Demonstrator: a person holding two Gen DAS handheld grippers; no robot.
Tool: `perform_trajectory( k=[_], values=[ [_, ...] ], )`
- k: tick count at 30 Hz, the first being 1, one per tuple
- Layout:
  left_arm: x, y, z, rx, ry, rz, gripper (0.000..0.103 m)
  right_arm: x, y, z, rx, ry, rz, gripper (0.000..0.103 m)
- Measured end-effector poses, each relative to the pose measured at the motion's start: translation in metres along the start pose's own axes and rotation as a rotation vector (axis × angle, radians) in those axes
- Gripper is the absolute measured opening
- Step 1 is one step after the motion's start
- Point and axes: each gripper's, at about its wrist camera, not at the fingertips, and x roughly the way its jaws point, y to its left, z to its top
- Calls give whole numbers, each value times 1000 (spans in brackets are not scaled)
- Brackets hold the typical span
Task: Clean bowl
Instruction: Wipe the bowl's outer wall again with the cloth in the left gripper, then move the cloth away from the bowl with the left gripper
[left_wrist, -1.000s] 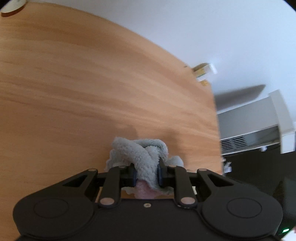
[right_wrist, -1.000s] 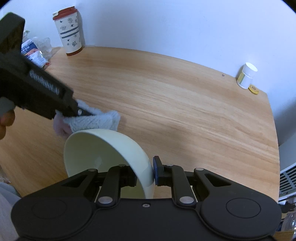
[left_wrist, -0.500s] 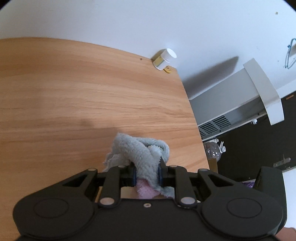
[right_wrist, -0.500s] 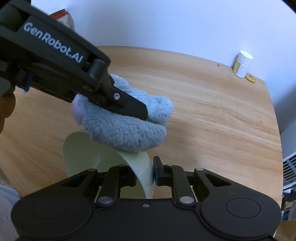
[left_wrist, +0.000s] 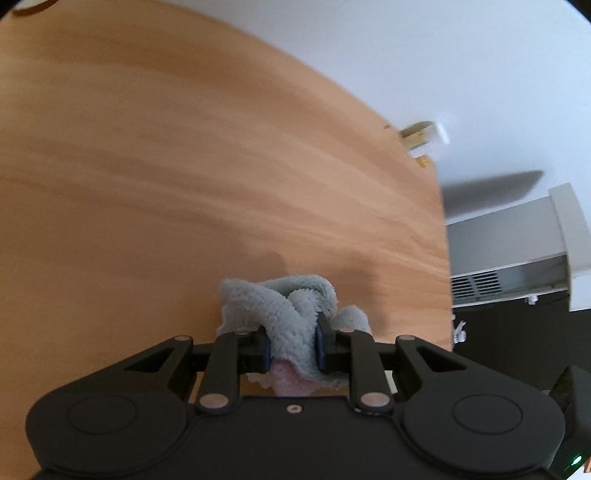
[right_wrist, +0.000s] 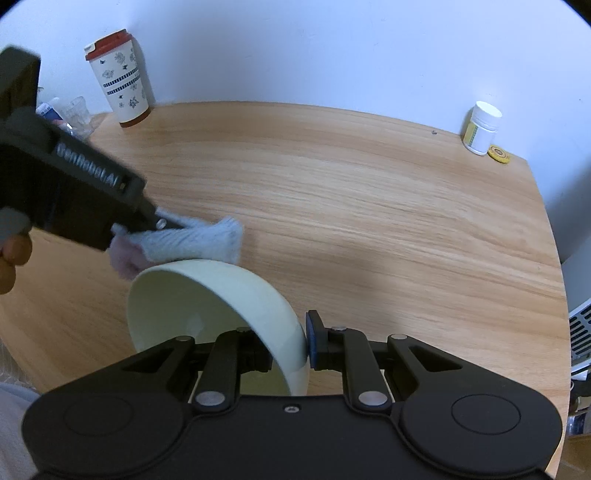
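Note:
A pale cream bowl (right_wrist: 221, 306) is tilted on its side above the wooden table, its mouth facing left. My right gripper (right_wrist: 290, 350) is shut on its rim, one finger inside and one outside. My left gripper (left_wrist: 292, 349) is shut on a fluffy grey cloth (left_wrist: 284, 306) with a pink underside. In the right wrist view that left gripper (right_wrist: 162, 223) comes in from the left and holds the cloth (right_wrist: 192, 242) just beyond the bowl's upper rim, outside the bowl. A hand (right_wrist: 11, 262) shows at the left edge.
A tall patterned cup with a red lid (right_wrist: 118, 79) stands at the table's back left beside some clear packaging (right_wrist: 72, 114). A small white pill bottle (right_wrist: 480, 127) and a yellow disc (right_wrist: 499, 153) sit at the back right corner. The table's right edge (right_wrist: 554, 258) drops off there.
Half a second ago the cloth lay raised over the bowl's top rim close to the right camera. It has now swung back to the left and lower, behind the rim. The bowl stays held still.

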Motion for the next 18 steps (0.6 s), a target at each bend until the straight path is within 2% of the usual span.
perform_trajectory(
  k=[3, 8, 18],
  values=[
    [2, 9, -3, -42, 18, 0, 20, 2, -2, 1, 12, 6, 3, 19],
    [3, 9, -3, -29, 29, 9, 20, 7, -6, 2, 39, 17, 6, 21],
    [-27, 17, 9, -114, -77, -41, 20, 11, -18, 1, 119, 24, 19, 13]
  ],
)
